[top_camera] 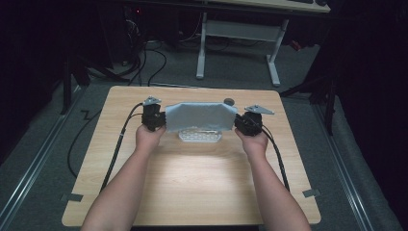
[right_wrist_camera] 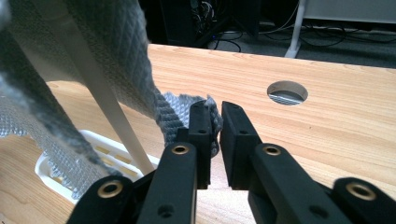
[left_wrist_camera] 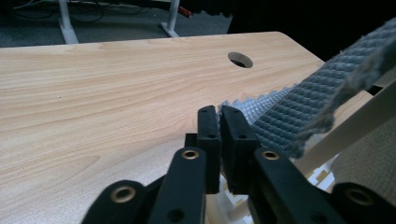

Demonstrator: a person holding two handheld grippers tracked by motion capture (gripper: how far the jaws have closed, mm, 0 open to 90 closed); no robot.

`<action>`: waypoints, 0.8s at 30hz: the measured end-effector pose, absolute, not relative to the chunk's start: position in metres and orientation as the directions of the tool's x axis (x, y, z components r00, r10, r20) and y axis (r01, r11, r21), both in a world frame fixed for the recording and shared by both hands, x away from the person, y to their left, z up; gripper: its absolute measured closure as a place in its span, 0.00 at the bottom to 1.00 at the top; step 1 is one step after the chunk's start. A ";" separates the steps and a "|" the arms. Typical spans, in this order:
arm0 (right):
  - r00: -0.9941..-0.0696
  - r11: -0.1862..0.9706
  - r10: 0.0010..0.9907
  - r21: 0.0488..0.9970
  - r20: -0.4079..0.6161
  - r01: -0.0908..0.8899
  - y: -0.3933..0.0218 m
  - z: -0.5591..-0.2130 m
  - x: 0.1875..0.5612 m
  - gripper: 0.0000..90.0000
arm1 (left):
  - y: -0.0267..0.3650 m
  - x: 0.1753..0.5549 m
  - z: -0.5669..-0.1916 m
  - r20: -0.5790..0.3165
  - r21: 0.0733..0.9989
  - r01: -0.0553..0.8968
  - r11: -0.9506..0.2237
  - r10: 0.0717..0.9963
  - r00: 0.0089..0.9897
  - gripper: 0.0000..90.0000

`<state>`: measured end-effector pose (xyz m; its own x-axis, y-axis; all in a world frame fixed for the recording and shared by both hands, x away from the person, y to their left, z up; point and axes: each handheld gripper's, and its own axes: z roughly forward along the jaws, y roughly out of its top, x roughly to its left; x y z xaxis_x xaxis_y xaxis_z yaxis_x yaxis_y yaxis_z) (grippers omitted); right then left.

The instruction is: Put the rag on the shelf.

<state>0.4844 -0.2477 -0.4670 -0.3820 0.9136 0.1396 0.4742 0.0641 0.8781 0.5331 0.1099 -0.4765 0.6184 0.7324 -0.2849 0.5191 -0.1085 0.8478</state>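
Left gripper [top_camera: 158, 119]: jaws nearly together, the corner of the grey cloth [top_camera: 201, 116] lies between them.
Right gripper [top_camera: 244, 122]: jaws parted a bit, cloth edge rests by one pad, not squeezed.
Cloth: it hangs over the white rack [top_camera: 200, 135] in the middle of the wooden table [top_camera: 192, 178], stretched between both grippers.
Good way: I think both sides should go down evenly, so the cloth sits flat on the rack, then let go.
Count: two grippers, one cloth, one rack, one table.

Rough woven cloth [top_camera: 201, 116], smooth wood table [top_camera: 192, 178]
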 end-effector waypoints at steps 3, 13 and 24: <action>-0.377 0.060 0.915 0.877 0.142 0.477 -0.249 -0.467 0.485 0.89 | 0.111 0.531 -0.474 -0.253 0.851 0.507 -0.133 0.744 0.619 0.89; -0.365 0.062 0.922 0.881 0.130 0.469 -0.260 -0.460 0.481 0.78 | 0.138 0.522 -0.460 -0.243 0.882 0.468 -0.053 0.801 0.548 0.62; -0.342 0.086 0.936 0.888 0.083 0.451 -0.274 -0.445 0.471 0.66 | 0.174 0.514 -0.454 -0.185 0.884 0.461 -0.078 0.848 0.497 0.57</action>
<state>0.4711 -0.2740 -0.4449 -0.3420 0.9360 0.0834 0.4514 0.0858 0.8882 0.5136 0.1736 -0.4541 0.4969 0.8479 -0.1850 0.4614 -0.0775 0.8838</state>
